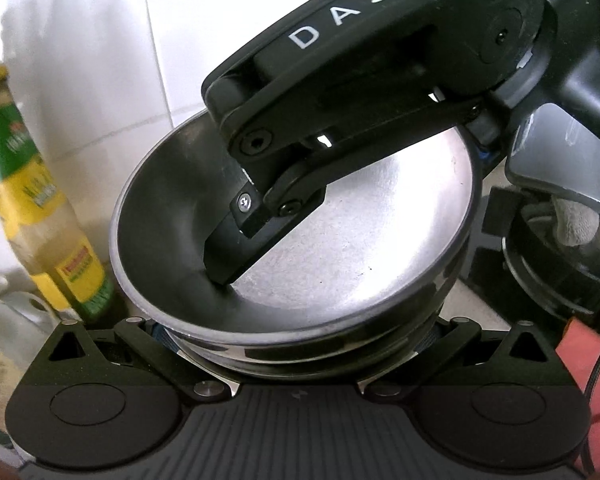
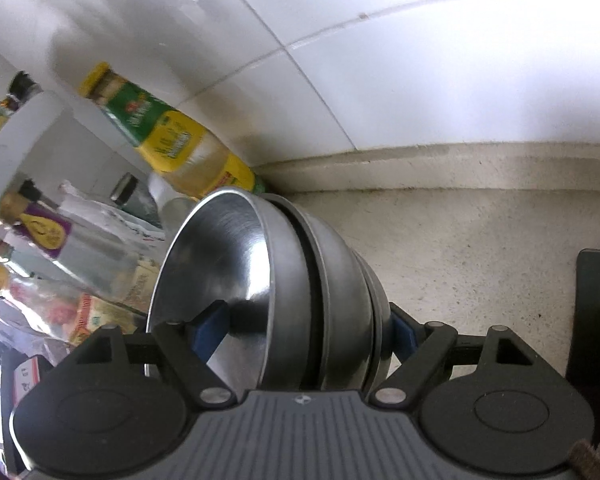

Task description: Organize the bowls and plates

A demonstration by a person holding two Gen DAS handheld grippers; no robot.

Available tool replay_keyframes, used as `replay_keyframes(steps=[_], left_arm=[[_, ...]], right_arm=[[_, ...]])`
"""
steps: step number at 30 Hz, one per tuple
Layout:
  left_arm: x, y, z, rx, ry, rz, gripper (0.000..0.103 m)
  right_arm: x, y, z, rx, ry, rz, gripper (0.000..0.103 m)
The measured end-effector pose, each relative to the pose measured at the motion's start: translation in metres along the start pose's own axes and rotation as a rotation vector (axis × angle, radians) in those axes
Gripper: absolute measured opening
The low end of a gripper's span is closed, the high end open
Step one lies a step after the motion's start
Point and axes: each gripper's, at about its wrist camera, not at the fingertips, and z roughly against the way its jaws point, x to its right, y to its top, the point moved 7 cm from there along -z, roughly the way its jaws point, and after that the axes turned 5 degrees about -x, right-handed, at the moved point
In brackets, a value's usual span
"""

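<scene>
A stack of nested steel bowls [image 1: 340,248] fills the middle of the left wrist view, close above my left gripper [image 1: 296,340], whose fingers stand wide apart and mostly hidden under the stack. My right gripper reaches in from the upper right; one finger [image 1: 236,248] is inside the top bowl against its wall. In the right wrist view my right gripper [image 2: 304,336] is shut on the rims of the stacked bowls [image 2: 284,280], one blue pad [image 2: 210,328] inside, one [image 2: 404,332] outside.
A yellow-green labelled bottle [image 1: 40,216] stands left of the bowls against the white tiled wall; it also shows in the right wrist view [image 2: 172,140]. Jars and packets [image 2: 40,236] crowd the left. A speckled counter [image 2: 480,248] lies right, with a dark object [image 2: 596,320] at its edge.
</scene>
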Motion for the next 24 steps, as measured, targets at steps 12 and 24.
replay_keyframes(steps=[12,24], left_arm=[[0.004,-0.022,0.066,0.044,0.048,0.015,0.103],[0.023,-0.058,0.139,0.029,0.032,-0.023,0.103]], right_arm=[[-0.059,-0.007,0.037,0.044,0.009,0.071,0.078],[-0.112,-0.062,0.067,0.06,0.026,0.049,0.078]])
